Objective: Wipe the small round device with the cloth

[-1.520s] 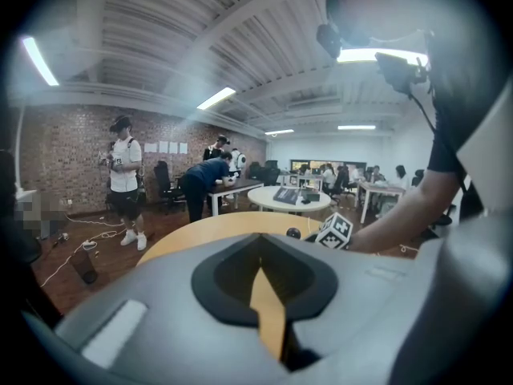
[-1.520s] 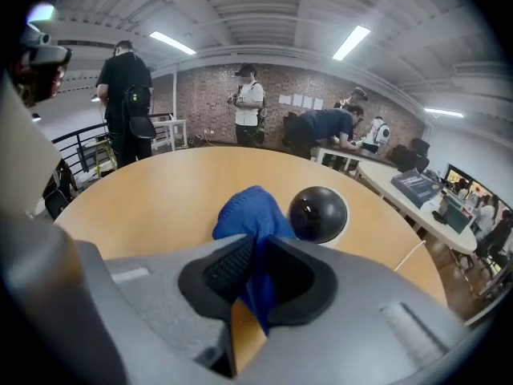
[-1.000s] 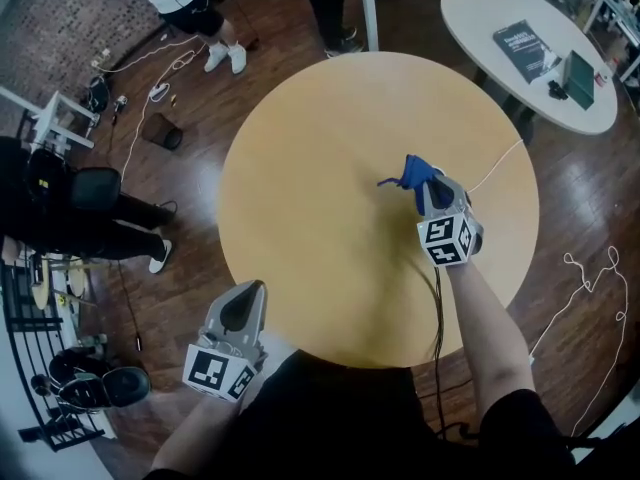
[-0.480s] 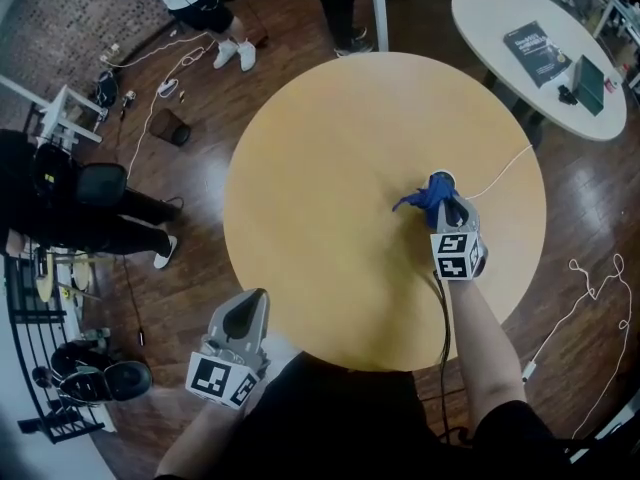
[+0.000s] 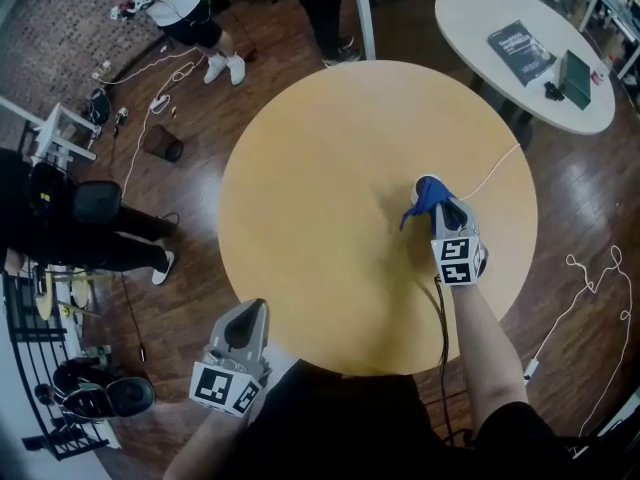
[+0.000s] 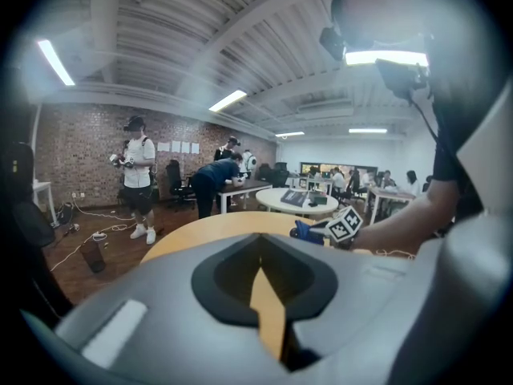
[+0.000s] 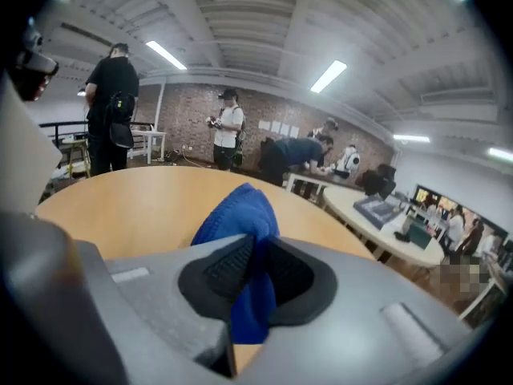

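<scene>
Cloth (image 5: pixel 421 201) over round table (image 5: pixel 310 198); wood floor (image 5: pixel 572 203)

place: open-plan lab | evidence: brick wall (image 6: pixel 72 147), ceiling strip lights (image 6: pixel 228 100), round tables (image 5: pixel 300 198), wood floor (image 5: pixel 580 198)

The cloth (image 5: pixel 416 206) is blue with a knit texture, bunched into a loose wad. It is pinched between the jaws of the right claw (image 5: pixel 438 206), and its free end bulges out past the tips and droops toward the surface (image 5: pixel 320 188). It sits over the right half of the round surface, toward the person's side. The device (image 5: pixel 428 180) is small, round and pale. It lies flat just beyond the cloth, which covers most of it, so only a curved rim shows. A thin white cord (image 5: pixel 495 168) runs from it to the far right edge.
</scene>
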A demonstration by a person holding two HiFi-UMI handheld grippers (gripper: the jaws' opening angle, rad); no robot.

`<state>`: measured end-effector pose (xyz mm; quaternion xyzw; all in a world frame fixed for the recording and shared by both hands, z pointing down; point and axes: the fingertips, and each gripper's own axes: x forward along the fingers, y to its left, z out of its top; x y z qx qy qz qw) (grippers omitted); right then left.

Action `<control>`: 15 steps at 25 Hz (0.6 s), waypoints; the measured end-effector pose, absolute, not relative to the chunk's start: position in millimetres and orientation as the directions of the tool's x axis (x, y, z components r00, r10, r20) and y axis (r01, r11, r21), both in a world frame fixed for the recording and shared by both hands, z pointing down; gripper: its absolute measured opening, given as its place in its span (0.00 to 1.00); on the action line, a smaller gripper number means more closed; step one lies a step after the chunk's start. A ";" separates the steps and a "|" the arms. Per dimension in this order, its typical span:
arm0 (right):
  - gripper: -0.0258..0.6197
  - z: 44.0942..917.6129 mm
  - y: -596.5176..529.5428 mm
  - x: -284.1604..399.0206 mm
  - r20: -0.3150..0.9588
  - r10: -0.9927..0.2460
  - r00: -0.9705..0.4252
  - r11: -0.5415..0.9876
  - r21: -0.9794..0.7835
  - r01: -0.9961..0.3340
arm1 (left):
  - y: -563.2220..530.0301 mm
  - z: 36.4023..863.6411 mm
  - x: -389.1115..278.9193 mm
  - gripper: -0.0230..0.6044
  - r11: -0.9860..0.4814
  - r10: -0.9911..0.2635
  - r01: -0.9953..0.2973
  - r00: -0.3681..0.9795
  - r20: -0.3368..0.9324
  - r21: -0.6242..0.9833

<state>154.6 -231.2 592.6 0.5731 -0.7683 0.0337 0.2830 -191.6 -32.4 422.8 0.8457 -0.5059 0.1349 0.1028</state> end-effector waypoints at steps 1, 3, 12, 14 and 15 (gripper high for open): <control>0.11 579.1 -235.2 153.7 0.446 -0.877 -0.178 0.340 0.316 -0.886 | -34.0 422.9 -191.6 0.04 -0.467 -0.828 -0.883 0.453 0.329 0.042; 0.12 566.5 -246.9 150.7 0.441 -0.881 -0.172 0.353 0.372 -0.858 | -37.8 422.7 -189.6 0.04 -0.472 -0.826 -0.880 0.463 0.321 0.055; 0.11 588.3 -271.4 138.0 0.575 -0.804 -0.151 0.468 0.456 -0.757 | -32.9 426.8 -192.1 0.04 -0.464 -0.825 -0.884 0.458 0.330 0.065; 0.11 587.1 -271.9 131.4 0.566 -0.809 -0.159 0.488 0.495 -0.719 | -31.0 430.7 -201.5 0.04 -0.430 -0.836 -0.899 0.432 0.339 0.083; 0.11 587.1 -272.1 128.6 0.562 -0.811 -0.163 0.494 0.510 -0.704 | -30.4 431.9 -204.3 0.04 -0.419 -0.839 -0.904 0.423 0.342 0.089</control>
